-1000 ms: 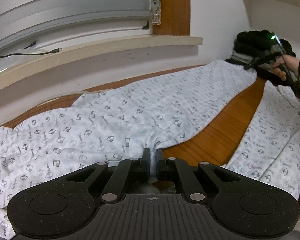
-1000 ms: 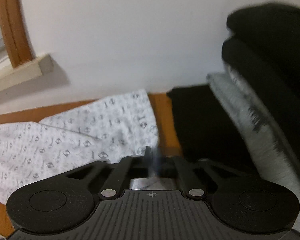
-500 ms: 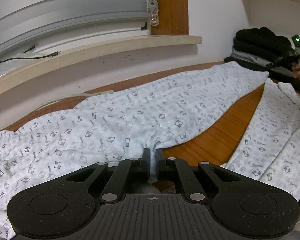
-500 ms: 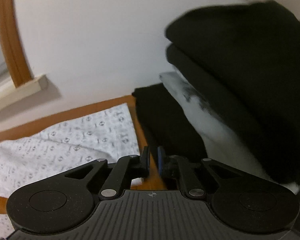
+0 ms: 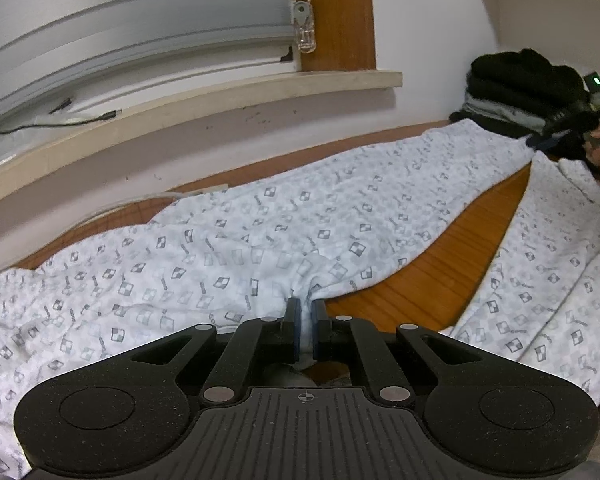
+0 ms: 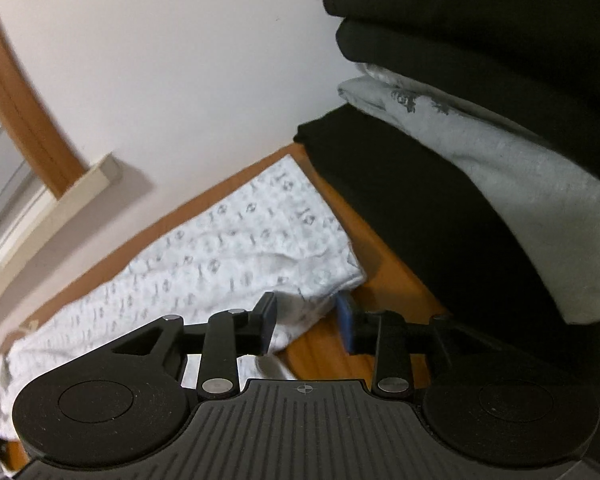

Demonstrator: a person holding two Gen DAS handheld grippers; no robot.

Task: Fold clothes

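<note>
Left tool (image 5: 306, 320) clamped on white square-print cotton pyjama trousers (image 5: 260, 240) on wooden table (image 5: 452, 264), right tool (image 6: 308, 320) opening, trouser-leg corner lying between pads, folded black-grey clothes stack (image 6: 480, 140) at 2 o'clock.

Home: window blind (image 5: 132, 28), folded clothes (image 6: 500, 120)

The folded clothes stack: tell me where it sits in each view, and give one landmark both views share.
Left wrist view: the folded clothes stack sits far upper right, by the wall, beyond the patterned trousers.
Right wrist view: it fills the right side, dark layers around a grey one.
Shared landmark: the window sill, at upper middle in the left view, at left edge in the right.
</note>
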